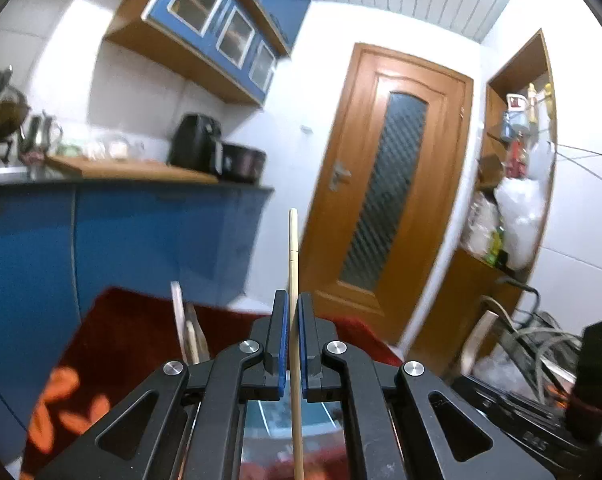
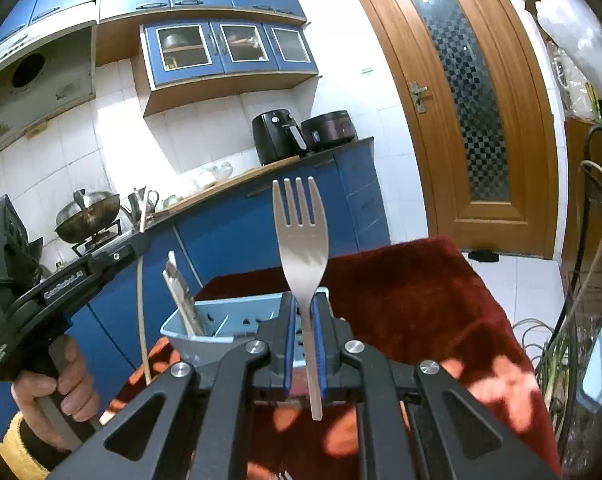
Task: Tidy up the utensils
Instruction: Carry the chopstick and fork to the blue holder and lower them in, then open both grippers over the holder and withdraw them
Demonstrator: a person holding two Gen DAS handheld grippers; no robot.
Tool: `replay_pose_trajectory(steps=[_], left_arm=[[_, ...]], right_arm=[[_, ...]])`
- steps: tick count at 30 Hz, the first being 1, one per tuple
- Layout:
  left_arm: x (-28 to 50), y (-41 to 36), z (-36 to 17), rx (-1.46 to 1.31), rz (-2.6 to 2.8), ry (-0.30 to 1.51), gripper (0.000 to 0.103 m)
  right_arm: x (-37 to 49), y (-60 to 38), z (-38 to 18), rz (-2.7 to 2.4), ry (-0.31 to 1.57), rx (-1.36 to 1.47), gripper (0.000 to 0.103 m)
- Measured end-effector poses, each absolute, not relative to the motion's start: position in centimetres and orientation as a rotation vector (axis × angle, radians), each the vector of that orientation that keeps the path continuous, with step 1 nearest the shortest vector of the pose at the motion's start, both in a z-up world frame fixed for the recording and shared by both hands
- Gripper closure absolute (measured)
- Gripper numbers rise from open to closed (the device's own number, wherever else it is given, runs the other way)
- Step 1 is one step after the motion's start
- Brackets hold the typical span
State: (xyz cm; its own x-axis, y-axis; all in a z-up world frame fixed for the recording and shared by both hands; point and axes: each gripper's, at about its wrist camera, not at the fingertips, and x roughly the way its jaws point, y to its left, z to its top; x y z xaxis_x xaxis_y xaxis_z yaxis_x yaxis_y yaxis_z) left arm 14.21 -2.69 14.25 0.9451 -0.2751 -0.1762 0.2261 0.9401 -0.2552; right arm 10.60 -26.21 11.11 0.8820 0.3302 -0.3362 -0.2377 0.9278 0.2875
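Note:
My left gripper (image 1: 293, 304) is shut on a pale wooden chopstick (image 1: 293, 248) that stands upright between the pads; it also shows in the right wrist view (image 2: 141, 280), at the left with the hand-held left gripper (image 2: 139, 242). My right gripper (image 2: 304, 304) is shut on the handle of a grey metal fork (image 2: 301, 240), tines up. A light blue utensil caddy (image 2: 221, 320) sits on the red cloth just beyond the right gripper, with several pale utensils (image 2: 179, 292) standing in its left end. Those utensils show in the left wrist view (image 1: 185, 328).
A red cloth with orange flowers (image 2: 421, 300) covers the table. Blue kitchen cabinets (image 2: 261, 220) and a counter with an air fryer (image 2: 277, 136) stand behind. A wooden door (image 2: 473, 100) is at the right. Cables and clutter (image 2: 581, 340) lie at the right edge.

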Motion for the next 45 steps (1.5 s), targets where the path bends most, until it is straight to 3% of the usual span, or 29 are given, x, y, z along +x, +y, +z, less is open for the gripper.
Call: replay_pose_trajectory(steps=[7, 16, 30, 45], left_arm=[[16.4, -2.5, 15.1, -0.191, -0.159, 0.064, 0.099], [18.5, -1.8, 12.6, -0.213, -0.091, 0.023, 0.099], [18.6, -3.0, 9.8, -0.168, -0.083, 0.087, 0.097], [15.7, -2.0, 11.0, -0.178, -0.107, 0.214, 0.095]], right_arm=[[13.4, -25.3, 12.3, 0.296, 0.350, 0.203, 0.093], [17.1, -23.7, 11.2, 0.284, 0.332, 0.156, 0.093], [18.2, -22.6, 8.6, 0.344, 0.454, 0.114, 0.091], [15.1, -23.3, 10.8, 0.356, 0.405, 0.173, 0.082]])
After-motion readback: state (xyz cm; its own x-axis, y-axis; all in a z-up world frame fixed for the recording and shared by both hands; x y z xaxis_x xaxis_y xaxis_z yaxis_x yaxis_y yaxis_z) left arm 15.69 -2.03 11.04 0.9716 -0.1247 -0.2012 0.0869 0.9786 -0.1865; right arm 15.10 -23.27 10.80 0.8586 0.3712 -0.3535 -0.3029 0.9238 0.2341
